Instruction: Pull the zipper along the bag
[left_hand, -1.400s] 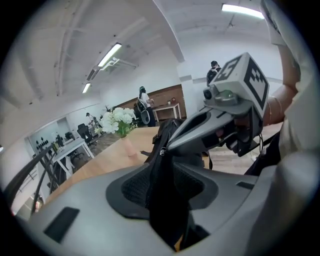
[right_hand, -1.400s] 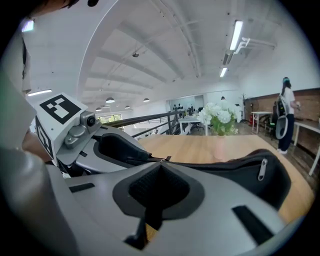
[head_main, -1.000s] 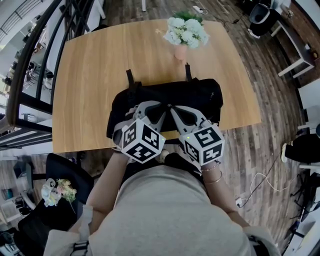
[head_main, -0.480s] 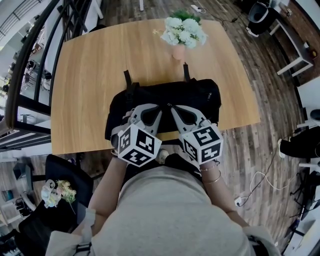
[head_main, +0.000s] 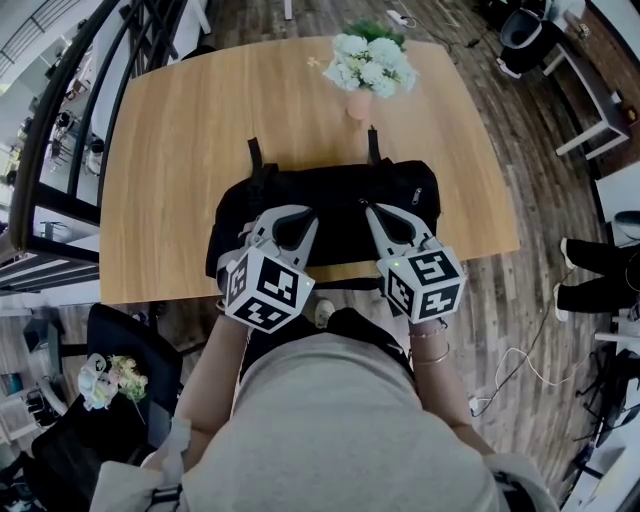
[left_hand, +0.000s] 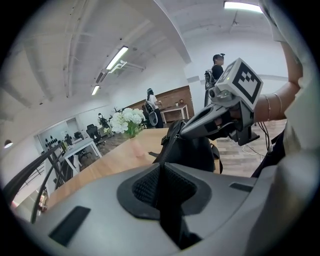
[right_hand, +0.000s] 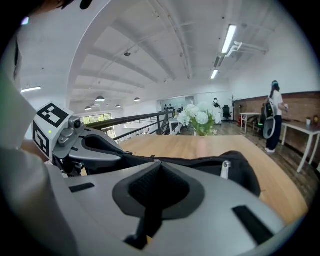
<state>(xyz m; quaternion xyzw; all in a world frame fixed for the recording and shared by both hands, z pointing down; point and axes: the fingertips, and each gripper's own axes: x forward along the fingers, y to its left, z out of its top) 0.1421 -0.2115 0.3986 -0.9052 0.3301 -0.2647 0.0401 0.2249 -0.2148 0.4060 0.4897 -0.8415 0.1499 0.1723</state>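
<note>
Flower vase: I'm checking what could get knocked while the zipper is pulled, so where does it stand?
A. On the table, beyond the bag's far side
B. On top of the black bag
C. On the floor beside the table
A: in the head view the flower vase stands on the wooden table, past the far side of the black bag and near the table's far edge.

white flowers (head_main: 371, 60) in pink vase (head_main: 360, 104) near far edge, wooden table (head_main: 180, 150)
</note>
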